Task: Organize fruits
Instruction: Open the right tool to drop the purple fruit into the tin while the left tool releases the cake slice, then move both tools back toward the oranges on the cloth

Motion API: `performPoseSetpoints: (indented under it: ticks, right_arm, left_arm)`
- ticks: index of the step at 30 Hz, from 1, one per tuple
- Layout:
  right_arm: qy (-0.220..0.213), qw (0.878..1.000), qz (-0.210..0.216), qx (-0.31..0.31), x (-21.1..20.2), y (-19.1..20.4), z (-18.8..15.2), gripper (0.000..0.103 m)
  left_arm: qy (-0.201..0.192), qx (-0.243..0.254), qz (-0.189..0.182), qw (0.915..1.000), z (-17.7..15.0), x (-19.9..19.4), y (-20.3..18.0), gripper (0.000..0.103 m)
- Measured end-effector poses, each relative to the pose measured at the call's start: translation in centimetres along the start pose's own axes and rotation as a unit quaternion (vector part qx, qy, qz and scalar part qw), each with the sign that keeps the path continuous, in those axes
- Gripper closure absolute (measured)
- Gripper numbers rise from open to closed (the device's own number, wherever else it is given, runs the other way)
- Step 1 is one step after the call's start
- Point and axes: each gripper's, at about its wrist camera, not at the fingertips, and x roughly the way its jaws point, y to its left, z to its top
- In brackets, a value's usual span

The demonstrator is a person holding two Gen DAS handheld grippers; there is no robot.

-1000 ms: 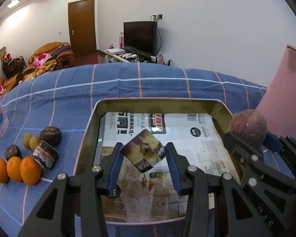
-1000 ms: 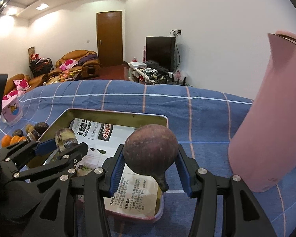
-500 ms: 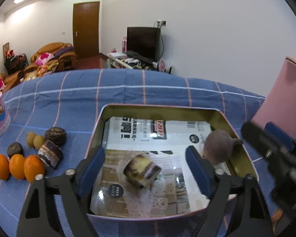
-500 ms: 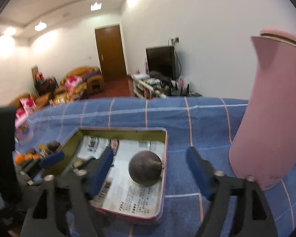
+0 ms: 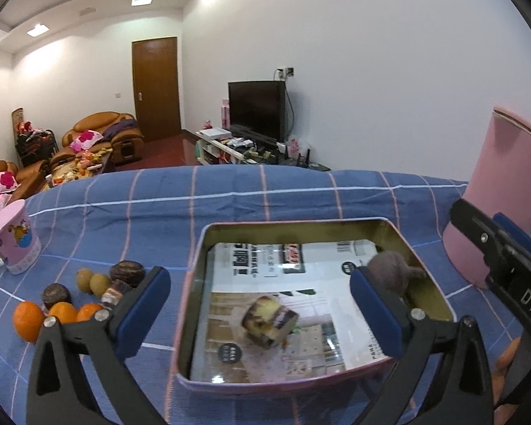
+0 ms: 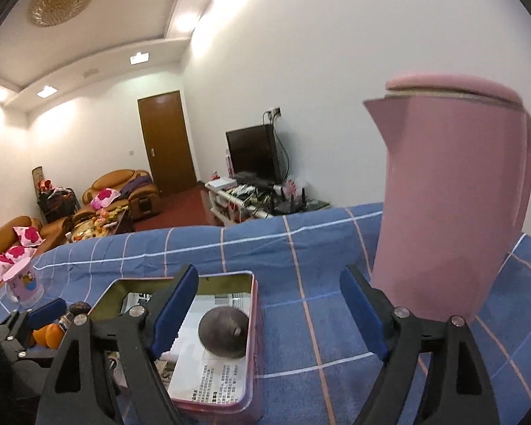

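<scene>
Blue checked cloth (image 5: 265,191) covers the surface, where a shallow metal tin (image 5: 432,283) lined with printed paper sits beside a tall pink jug (image 6: 453,212). Both tools have just been opening: the left tool (image 5: 262,310) stands spread wide above a cut, purple-skinned fruit piece (image 5: 269,318) lying in the tin, and the right tool (image 6: 269,308) gapes empty over a round brown fruit (image 6: 224,333) at the tin's right side. Oranges (image 5: 28,320) and dark fruits (image 5: 126,272) cluster left of the tin, with a pink cup (image 5: 12,241) farther left.
</scene>
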Motion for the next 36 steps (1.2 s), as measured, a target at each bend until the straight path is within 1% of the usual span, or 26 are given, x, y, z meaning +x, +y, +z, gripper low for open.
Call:
performPoseSetpoints:
  ticks: [1, 3, 5, 7, 10, 12, 16, 21, 27, 30, 34, 36]
  right_arm:
    - [-0.002, 1.0, -0.007, -0.008, 0.0, 0.2, -0.2, 0.02]
    - [0.011, 1.0, -0.013, -0.021, 0.4, 0.8, -0.5, 0.02]
    - [0.023, 0.999, -0.009, -0.02, 0.7, 1.0, -0.9, 0.02]
    - [0.021, 1.0, -0.007, -0.014, 0.5, 1.0, -1.0, 0.02]
    - [0.006, 1.0, -0.014, -0.01, -0.2, 0.9, -1.1, 0.02]
    - [0.004, 1.0, -0.016, -0.004, -0.5, 1.1, -1.3, 0.02]
    - [0.019, 1.0, -0.004, 0.007, -0.7, 2.2, -1.8, 0.02]
    - [0.017, 1.0, 0.007, 0.004, -1.5, 4.4, -2.4, 0.02]
    - [0.032, 0.999, 0.03, 0.012, -1.6, 7.3, -3.1, 0.02]
    - [0.037, 0.998, 0.041, 0.012, -1.5, 8.7, -3.4, 0.02]
    - [0.043, 0.997, 0.057, 0.004, -1.6, 11.0, -3.9, 0.02]
    - [0.049, 0.997, 0.067, 0.001, -1.5, 12.1, -4.1, 0.02]
  left_arm:
    - [-0.001, 0.003, 0.008, 1.0, -0.1, 0.0, 0.1, 0.0]
    - [-0.004, 0.015, 0.026, 0.9995, -0.4, -0.1, 0.3, 0.0]
    - [-0.006, 0.025, 0.035, 0.999, -0.8, -0.3, 0.6, 0.0]
    - [-0.003, 0.025, 0.035, 0.9991, -1.0, -0.4, 1.2, 0.0]
    - [-0.005, 0.012, 0.035, 0.9993, -1.1, -0.7, 2.3, 0.0]
    - [-0.005, 0.003, 0.036, 0.9993, -1.2, -0.9, 3.2, 0.0]
    - [0.003, 0.004, 0.033, 0.9994, -1.5, -1.0, 4.2, 0.0]
    - [0.0, 0.006, 0.042, 0.9991, -1.8, -1.5, 5.9, 0.0]
    - [0.008, -0.002, 0.049, 0.9988, -2.2, -1.7, 9.2, 0.0]
    - [0.01, -0.008, 0.059, 0.9982, -2.3, -1.9, 11.0, 0.0]
    - [0.018, -0.008, 0.074, 0.9971, -2.5, -1.9, 14.3, 0.0]
    - [0.027, -0.006, 0.074, 0.9969, -2.6, -1.8, 16.2, 0.0]
